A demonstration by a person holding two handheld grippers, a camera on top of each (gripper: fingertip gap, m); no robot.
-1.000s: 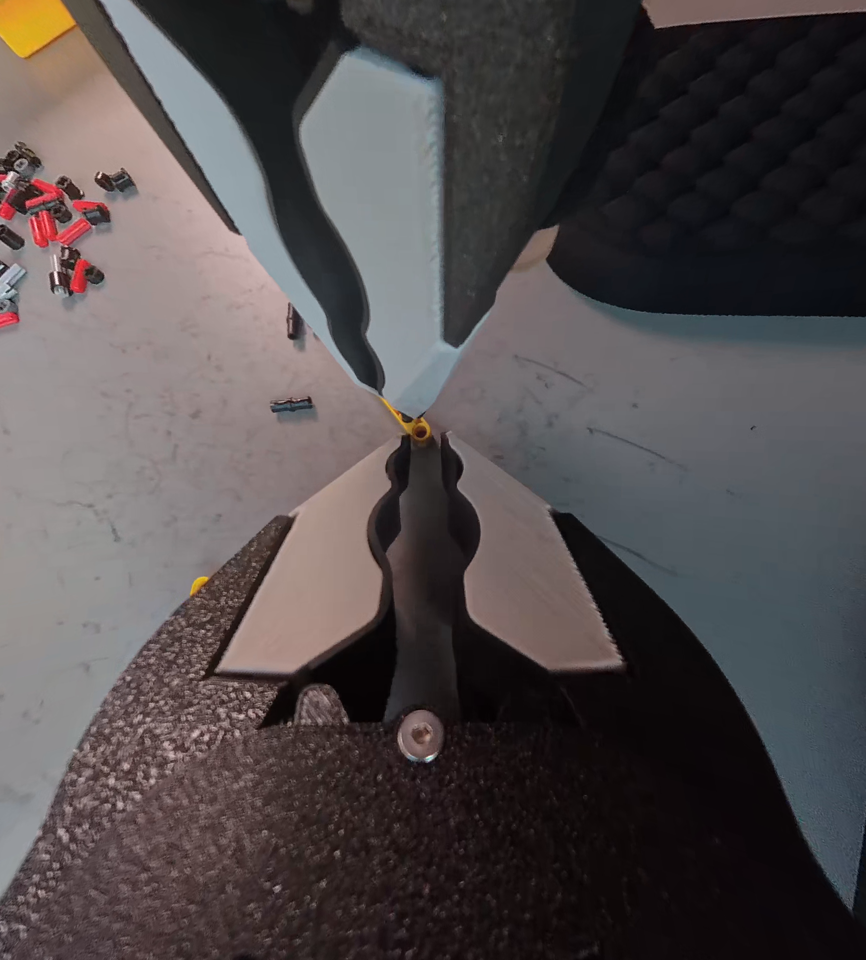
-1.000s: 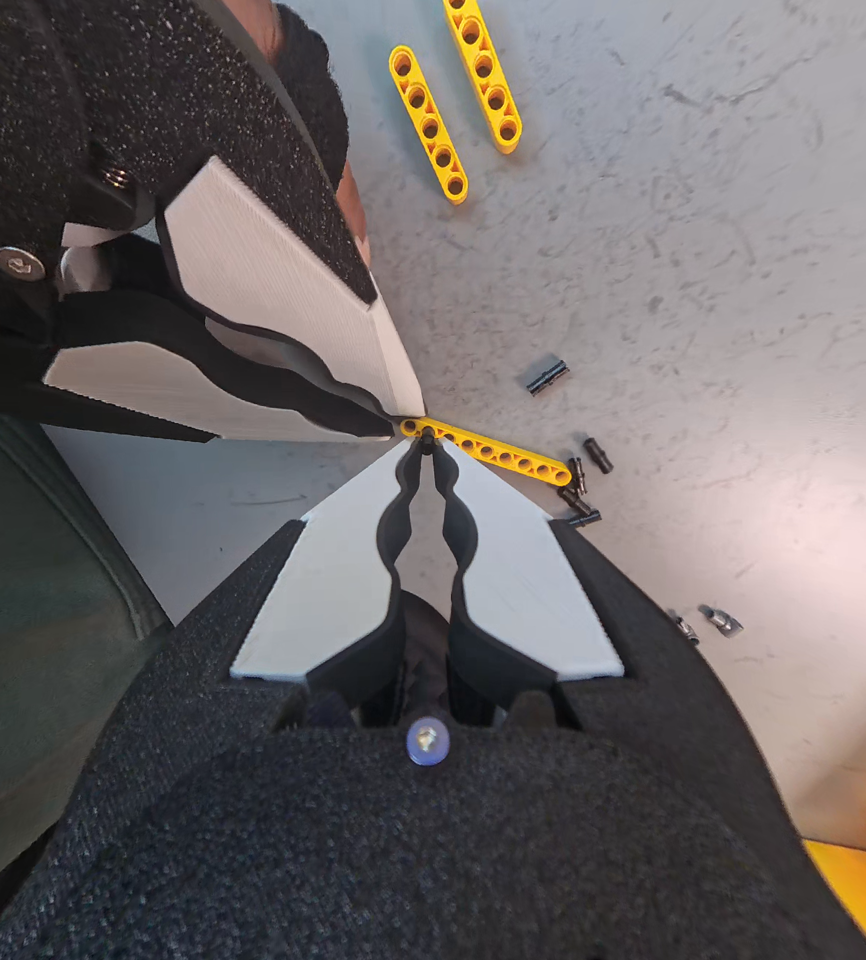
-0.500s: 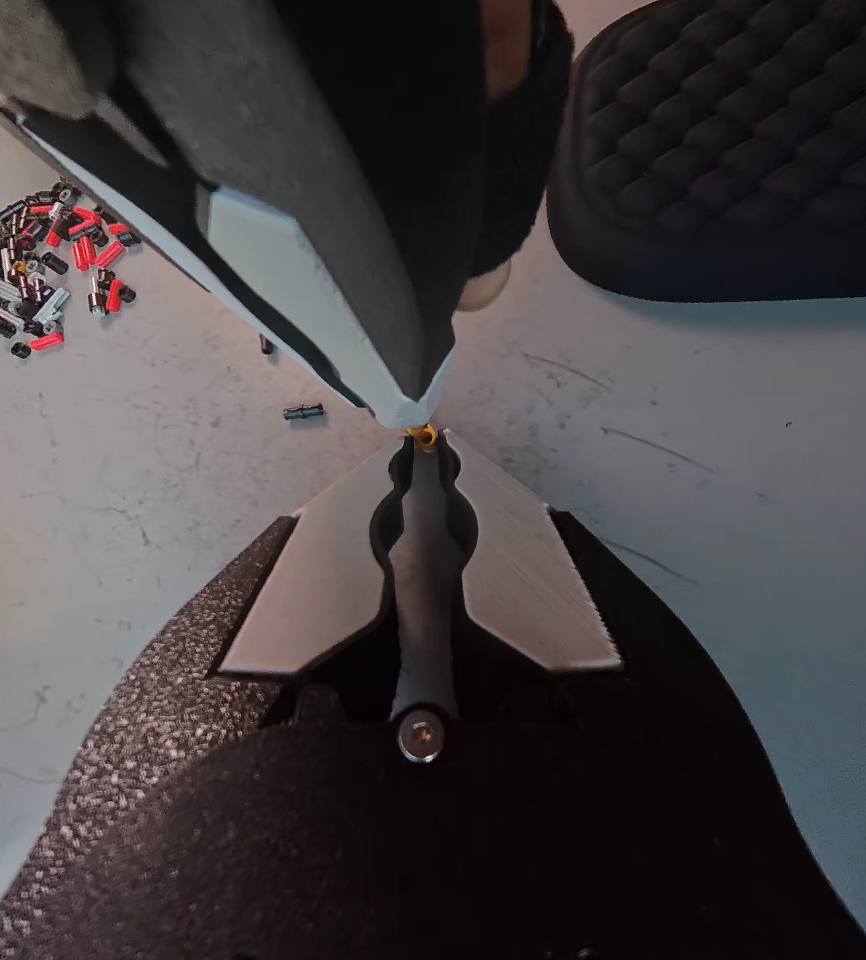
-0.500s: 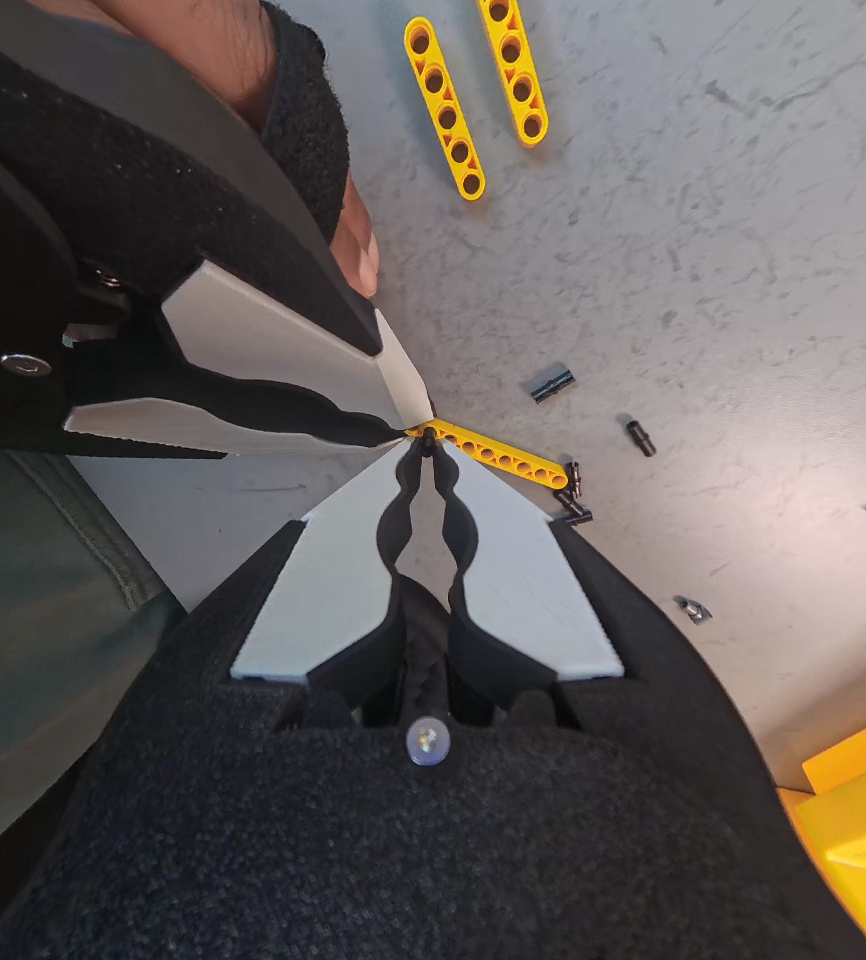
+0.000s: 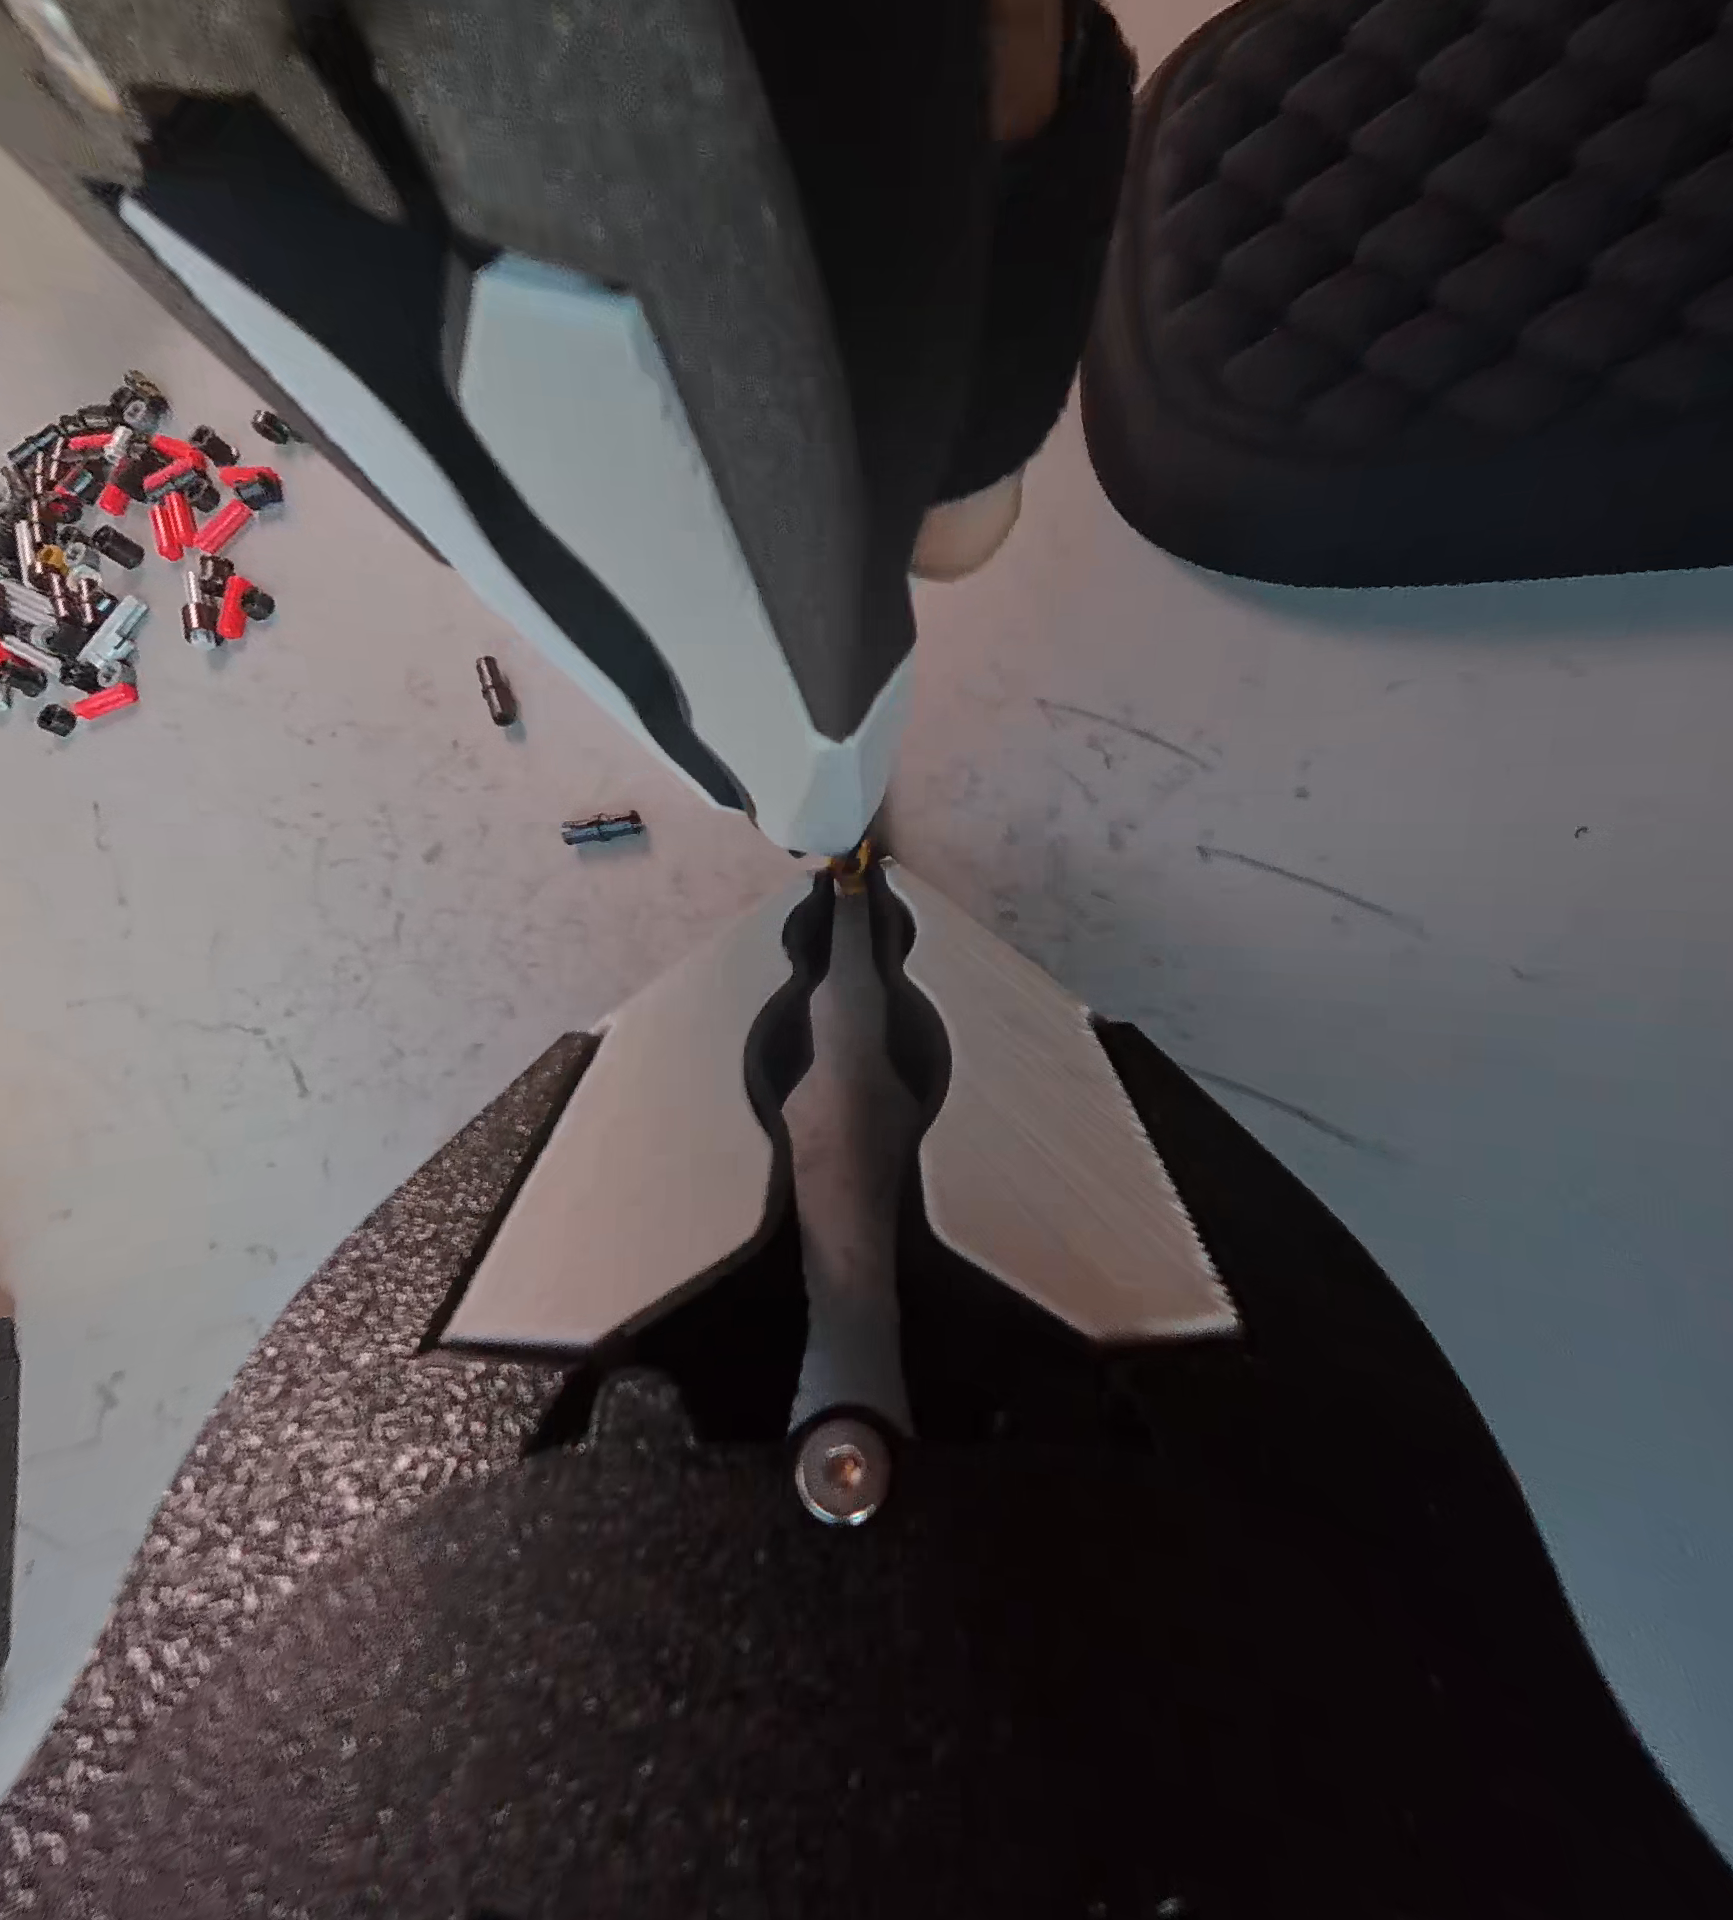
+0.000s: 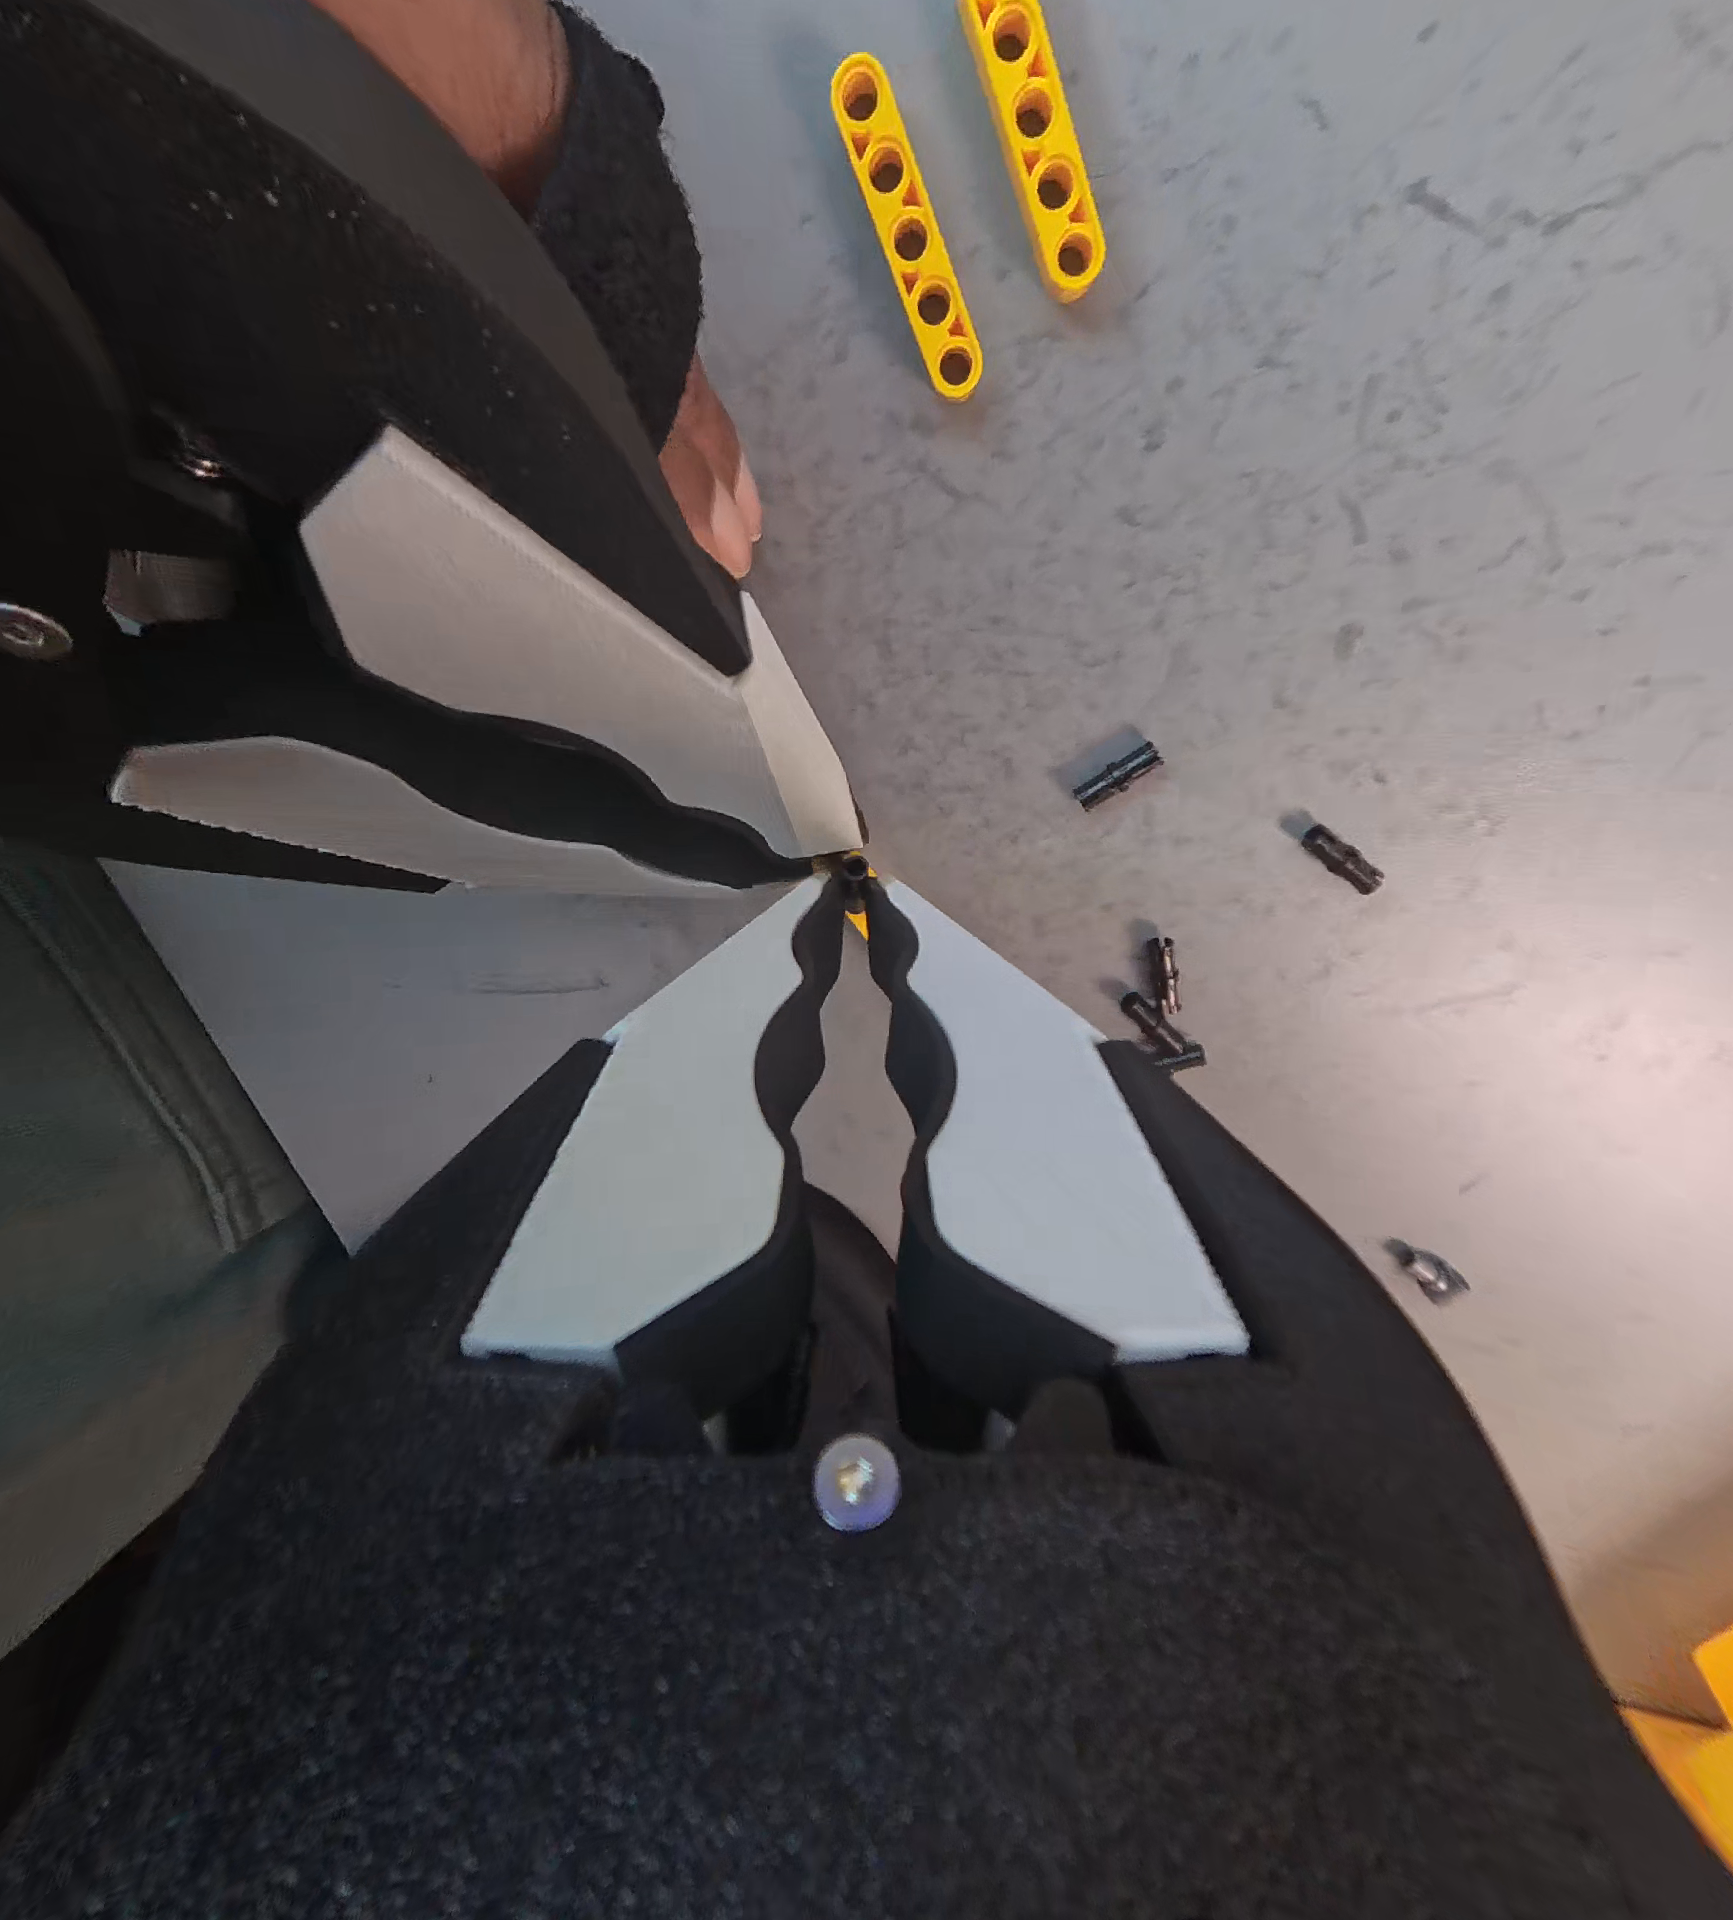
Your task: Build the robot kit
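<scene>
Clutter on the scuffed grey tabletop (image 6: 1464, 499): two loose yellow plastic beams with round holes (image 6: 909, 223) up top, scattered short black connector pins (image 6: 1116, 771) to the right, a heap of red, black and grey pins (image 5: 77, 561) far left, a black quilted cushion (image 5: 1485, 281) top right. Left gripper (image 5: 849, 871) is pinched on the end of a yellow holed beam (image 5: 851, 864), right gripper (image 6: 849, 878) is pinched on a small black pin (image 6: 853, 865) at that same end, tips almost touching. Beam is nearly all hidden behind the fingers, only slivers show; no legible writing
</scene>
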